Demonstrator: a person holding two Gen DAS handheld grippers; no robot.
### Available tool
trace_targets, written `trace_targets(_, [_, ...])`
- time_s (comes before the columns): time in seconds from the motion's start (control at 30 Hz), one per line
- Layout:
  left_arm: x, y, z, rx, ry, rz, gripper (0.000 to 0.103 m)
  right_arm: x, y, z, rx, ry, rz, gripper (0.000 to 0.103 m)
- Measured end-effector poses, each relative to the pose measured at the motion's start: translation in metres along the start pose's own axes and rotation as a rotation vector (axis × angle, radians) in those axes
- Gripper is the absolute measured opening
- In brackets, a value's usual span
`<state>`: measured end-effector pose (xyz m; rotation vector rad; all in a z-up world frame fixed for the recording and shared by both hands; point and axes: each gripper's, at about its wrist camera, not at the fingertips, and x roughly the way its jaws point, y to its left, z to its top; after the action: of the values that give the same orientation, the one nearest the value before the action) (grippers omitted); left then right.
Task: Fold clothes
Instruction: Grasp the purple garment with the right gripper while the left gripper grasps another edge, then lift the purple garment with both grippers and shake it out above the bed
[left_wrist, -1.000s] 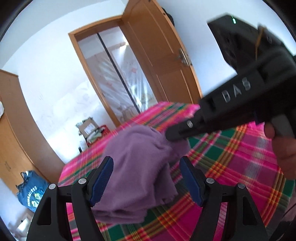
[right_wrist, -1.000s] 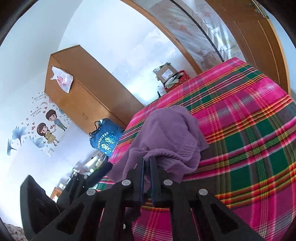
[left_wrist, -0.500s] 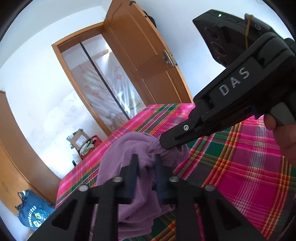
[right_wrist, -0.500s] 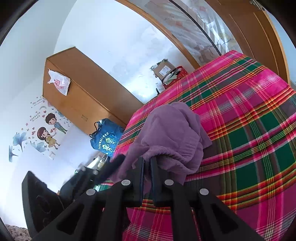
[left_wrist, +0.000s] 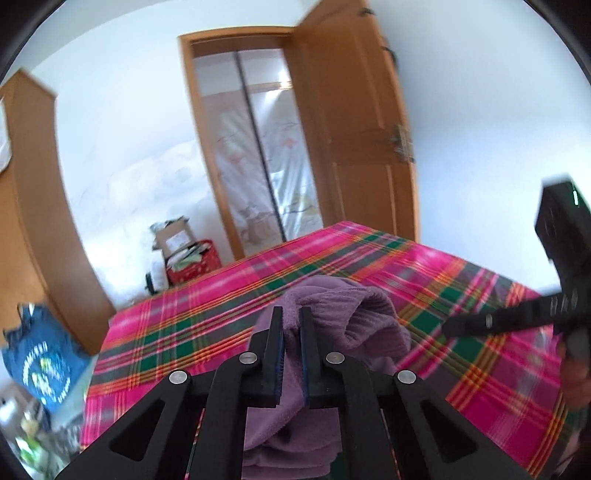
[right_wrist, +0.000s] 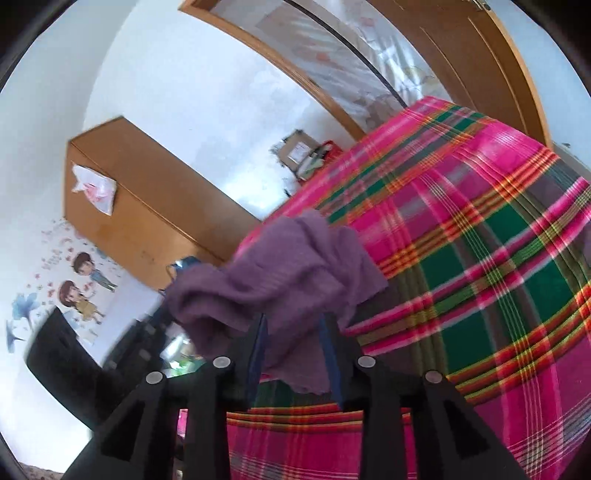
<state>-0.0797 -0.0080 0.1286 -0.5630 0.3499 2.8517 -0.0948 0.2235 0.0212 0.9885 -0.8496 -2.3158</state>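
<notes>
A purple garment is seen bunched on a pink-green plaid bedspread, roughly mid-bed. In the left wrist view a fold of it is pinched between the nearly closed fingers of the left gripper; the rest hangs below, partly hidden by the gripper's frame. The right gripper is seen at the frame's right edge, clear of the cloth, w/ its body cut off and blurred (tip looks narrow from this side, so finger spread can't be judged here). In the right wrist view the right gripper is shown w/ fingers spread apart; purple fabric is draped in front of and between them, but no clamping is visible. The garment type can't be made out. A wooden door, a cabinet and a blue bag are seen in the bkgd, the bag blurred.
</notes>
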Motion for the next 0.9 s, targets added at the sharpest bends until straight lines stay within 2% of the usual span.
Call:
trace_targets(0.33, [-0.003, 0.065, -0.003, -0.189, 0.021, 0.089, 0.007, 0.057, 0.014, 0.008, -0.116, 0.1, -0.1, 0.039])
trace_targets(0.43, [-0.003, 0.084, -0.006, -0.244, 0.032, 0.116, 0.007, 0.074, 0.022, 0.007, -0.153, 0.121, -0.115, 0.042])
trace_targets(0.5, [-0.004, 0.095, -0.007, -0.271, 0.035, 0.131, 0.007, 0.084, 0.028, 0.006, -0.183, 0.129, -0.128, 0.048])
trace_targets(0.6, [-0.007, 0.109, -0.009, -0.303, 0.033, 0.159, 0.007, 0.098, 0.032, 0.001, -0.197, 0.15, -0.126, 0.048])
trace_targets(0.73, [-0.01, 0.124, -0.012, -0.344, 0.029, 0.187, 0.007, 0.109, 0.044, -0.006, -0.243, 0.149, -0.08, 0.049])
trace_targets(0.9, [-0.017, 0.144, -0.02, -0.406, 0.021, 0.253, 0.007, 0.133, 0.052, -0.01, -0.266, 0.192, -0.096, 0.049])
